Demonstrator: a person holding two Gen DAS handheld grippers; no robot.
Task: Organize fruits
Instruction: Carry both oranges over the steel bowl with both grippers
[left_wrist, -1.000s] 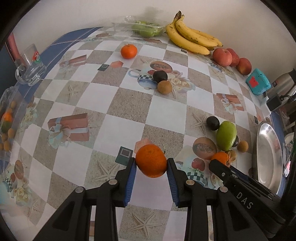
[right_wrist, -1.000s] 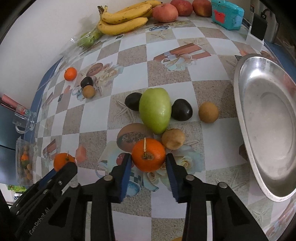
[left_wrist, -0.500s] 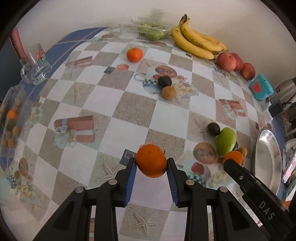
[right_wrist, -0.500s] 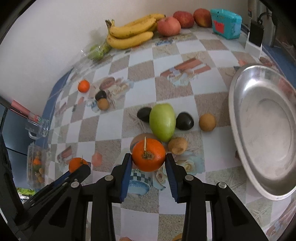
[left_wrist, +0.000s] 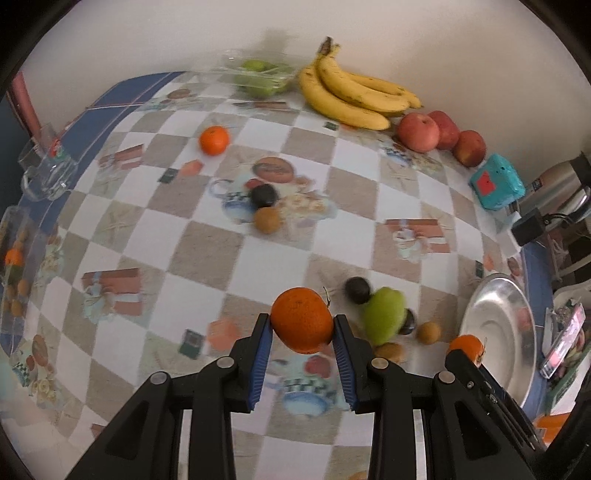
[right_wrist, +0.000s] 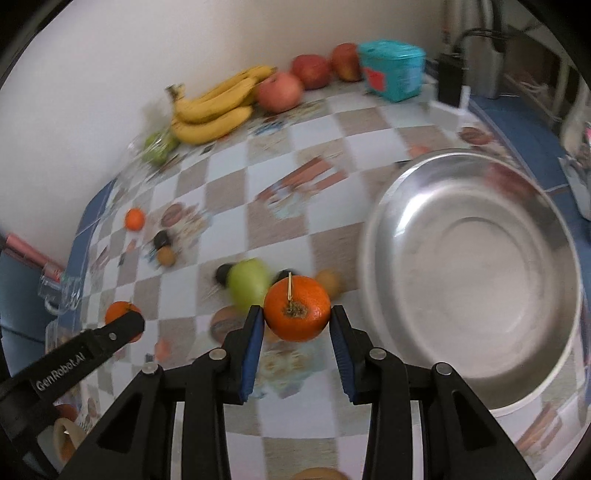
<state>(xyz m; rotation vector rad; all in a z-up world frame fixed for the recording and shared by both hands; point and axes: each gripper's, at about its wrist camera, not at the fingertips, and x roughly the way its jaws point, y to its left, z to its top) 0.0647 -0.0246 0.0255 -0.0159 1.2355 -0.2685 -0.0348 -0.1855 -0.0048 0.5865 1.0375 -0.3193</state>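
My left gripper (left_wrist: 302, 326) is shut on an orange (left_wrist: 302, 320), held above the checkered tablecloth. My right gripper (right_wrist: 297, 319) is shut on a second orange (right_wrist: 297, 314) with a thin stem, just left of the empty steel bowl (right_wrist: 472, 258). That bowl (left_wrist: 496, 332) lies at the right in the left wrist view, with the right gripper's orange (left_wrist: 466, 345) before it. Below sit a green mango (right_wrist: 247, 284), dark avocados (left_wrist: 357, 290) and brown kiwis (left_wrist: 428, 332). A third orange (left_wrist: 213, 139) rests far back left.
Bananas (left_wrist: 354, 94), red apples (left_wrist: 419, 132) and a teal box (left_wrist: 496, 186) line the back wall. A clear tray of green fruit (left_wrist: 258, 75) is at the back. A glass mug (left_wrist: 46, 171) and a fruit bag (left_wrist: 14, 266) sit at the left edge.
Both grippers rose with their oranges and shifted toward the steel bowl, which now looms larger in the right wrist view. The fruit on the table stayed put.
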